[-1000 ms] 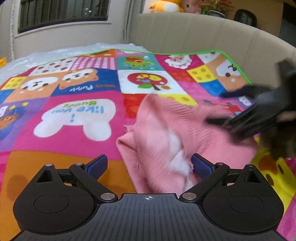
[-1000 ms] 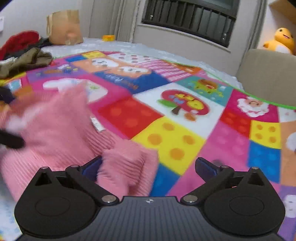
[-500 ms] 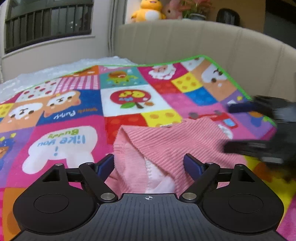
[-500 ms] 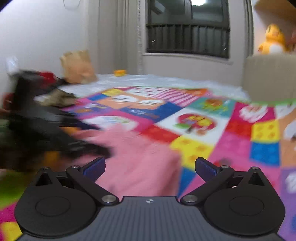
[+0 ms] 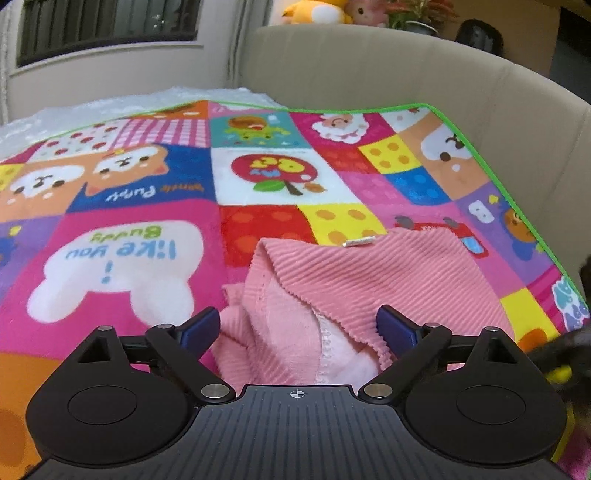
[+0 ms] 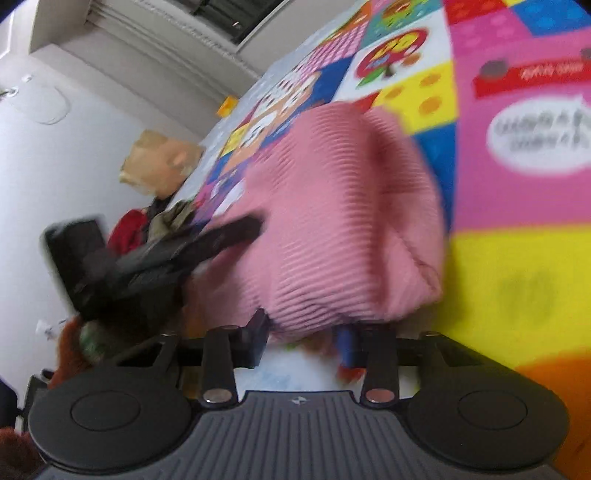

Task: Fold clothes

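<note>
A pink ribbed garment [image 5: 388, 269] lies bunched on the patchwork blanket [image 5: 122, 229], one layer turned back over its paler inside. My left gripper [image 5: 299, 328] straddles its near edge. Its jaws are opening, the blue pads stand clear of the cloth on both sides. In the right wrist view the same garment [image 6: 340, 214] fills the middle. My right gripper [image 6: 303, 336], rolled sideways, is closing its jaws with the garment's near hem between them; blur hides any pinch. The left gripper [image 6: 166, 258] shows there as a dark shape at the cloth's far side.
A beige padded backrest [image 5: 406, 74] borders the blanket's green-trimmed far edge, with plush toys [image 5: 314, 14] on top. A pile of red and olive clothes [image 6: 147, 225] and a brown paper bag [image 6: 159, 162] lie past the blanket, by the white wall.
The right wrist view has rolled hard sideways and its jaws have narrowed around the hem. The right gripper has slid to the left view's right edge. The garment now lies flatter.
</note>
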Demonstrator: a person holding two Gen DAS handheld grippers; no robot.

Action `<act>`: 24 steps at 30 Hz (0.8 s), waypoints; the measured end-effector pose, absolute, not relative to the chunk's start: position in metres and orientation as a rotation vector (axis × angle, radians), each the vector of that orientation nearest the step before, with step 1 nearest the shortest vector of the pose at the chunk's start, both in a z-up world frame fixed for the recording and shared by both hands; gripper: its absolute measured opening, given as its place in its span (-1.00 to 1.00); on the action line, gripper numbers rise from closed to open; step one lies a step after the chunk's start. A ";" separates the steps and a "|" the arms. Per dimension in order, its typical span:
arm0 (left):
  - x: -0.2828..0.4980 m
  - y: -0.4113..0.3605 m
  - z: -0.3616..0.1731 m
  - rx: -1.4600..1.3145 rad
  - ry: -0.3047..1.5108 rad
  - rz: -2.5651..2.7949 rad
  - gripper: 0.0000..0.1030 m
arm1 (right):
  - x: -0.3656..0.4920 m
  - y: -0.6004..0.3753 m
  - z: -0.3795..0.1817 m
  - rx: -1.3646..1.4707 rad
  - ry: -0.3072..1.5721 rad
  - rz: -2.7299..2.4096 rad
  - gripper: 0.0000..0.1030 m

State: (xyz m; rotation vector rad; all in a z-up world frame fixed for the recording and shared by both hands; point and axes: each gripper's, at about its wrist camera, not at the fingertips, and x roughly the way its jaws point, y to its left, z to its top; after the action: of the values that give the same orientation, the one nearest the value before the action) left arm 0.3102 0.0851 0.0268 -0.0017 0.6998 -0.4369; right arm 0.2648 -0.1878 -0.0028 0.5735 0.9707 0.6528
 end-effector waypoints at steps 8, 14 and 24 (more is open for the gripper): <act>0.283 0.094 0.071 0.003 0.593 -0.557 0.90 | 0.280 -0.205 0.024 0.449 0.740 0.463 0.16; 0.331 0.095 0.038 -0.173 0.662 -0.504 0.92 | 0.278 -0.209 0.000 0.598 0.811 0.495 0.37; 0.315 0.078 -0.001 -0.315 0.703 -0.746 0.90 | 0.314 -0.200 0.013 0.370 0.767 0.503 0.11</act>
State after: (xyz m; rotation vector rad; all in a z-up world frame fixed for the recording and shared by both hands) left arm 0.3145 0.0778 -0.0005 -0.3148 0.7025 -0.7463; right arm 0.3143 -0.1999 0.0135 0.3699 0.7667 0.5034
